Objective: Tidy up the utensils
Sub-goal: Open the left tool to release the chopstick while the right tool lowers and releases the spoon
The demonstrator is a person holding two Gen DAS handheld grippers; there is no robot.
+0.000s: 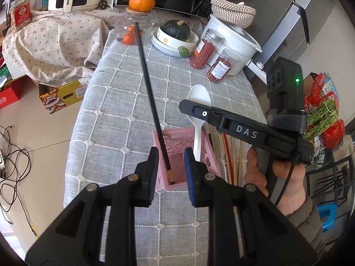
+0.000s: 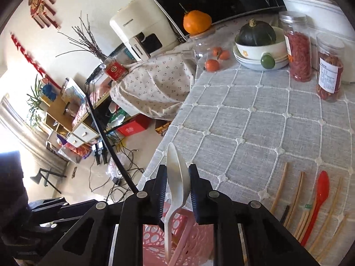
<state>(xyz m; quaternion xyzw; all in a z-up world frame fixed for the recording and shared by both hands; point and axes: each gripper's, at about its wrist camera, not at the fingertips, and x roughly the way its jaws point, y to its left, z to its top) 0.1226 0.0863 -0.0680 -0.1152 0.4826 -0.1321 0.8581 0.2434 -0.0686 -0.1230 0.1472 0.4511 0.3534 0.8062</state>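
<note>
— Right gripper (image 2: pixel 177 170), figure one: what do you have in it?

— Your jaws are nearly closed, and the pads appear to press on both sides of the bowl of the white spoon (image 2: pixel 175 161). The spoon stands bowl-up. Its handle runs down toward six o'clock into the pink basket (image 1: pixel 164 187).

— And your left gripper (image 1: pixel 170 155)?

— Partly open, with nothing pinched that can be seen. Its fingers straddle the near end of the basket. The black chopstick (image 1: pixel 150 84) passes between them untouched, its gold-tipped end inside the basket and its shaft leaning toward eleven o'clock.

— Which step is this?

— Judged from the layout, you are setting the white spoon into the basket, so the task looks well short of done. The red spoon (image 2: pixel 319 190) and the wooden chopsticks (image 2: pixel 279 190) lie loose on the tablecloth (image 2: pixel 255 122), at four o'clock from your right gripper.

— What does the next move call for?

— Probably a release: spread the pads clear of the bowl so the spoon settles against the basket wall. Then swing toward four o'clock for the loose pieces. Lift away gently, since the basket looks light and may tip.
</note>
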